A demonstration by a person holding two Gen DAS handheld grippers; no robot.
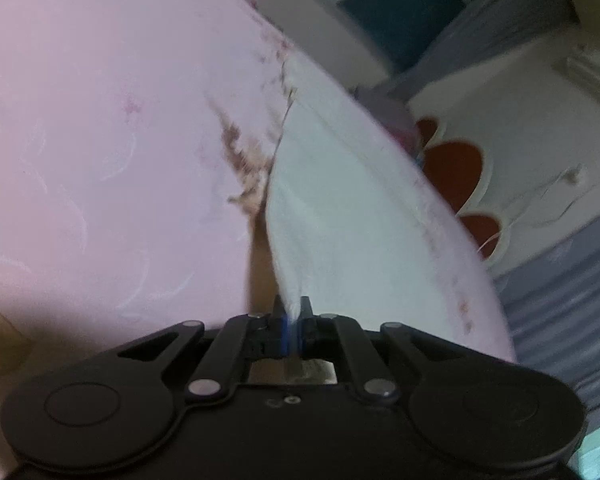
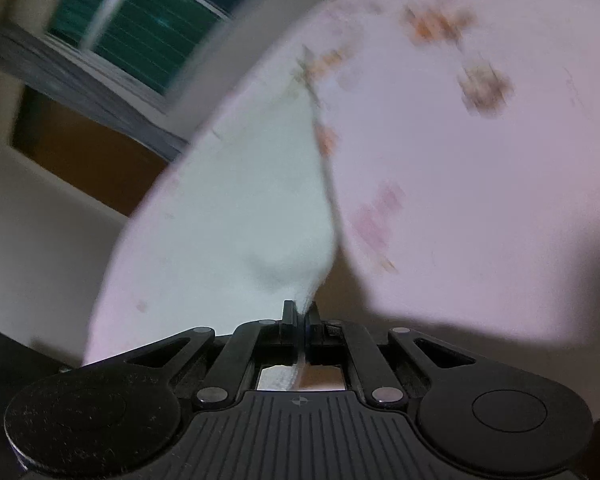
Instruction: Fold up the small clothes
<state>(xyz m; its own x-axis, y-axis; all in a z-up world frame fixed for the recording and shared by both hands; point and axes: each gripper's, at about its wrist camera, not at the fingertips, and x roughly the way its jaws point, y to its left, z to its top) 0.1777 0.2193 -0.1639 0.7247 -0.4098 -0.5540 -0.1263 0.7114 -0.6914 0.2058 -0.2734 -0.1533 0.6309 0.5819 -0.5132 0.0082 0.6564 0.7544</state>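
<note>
A small white garment lies over a pink printed sheet. My left gripper is shut on one corner of the white garment, which rises away from the jaws. In the right wrist view my right gripper is shut on another corner of the same white garment, with cloth showing through behind the jaws. The garment is pulled up off the pink sheet in both views. Both views are blurred by motion.
A white cloth with red scalloped shapes and grey striped fabric lie right of the pink sheet. A green-paned window and a cream wall stand beyond the sheet's edge.
</note>
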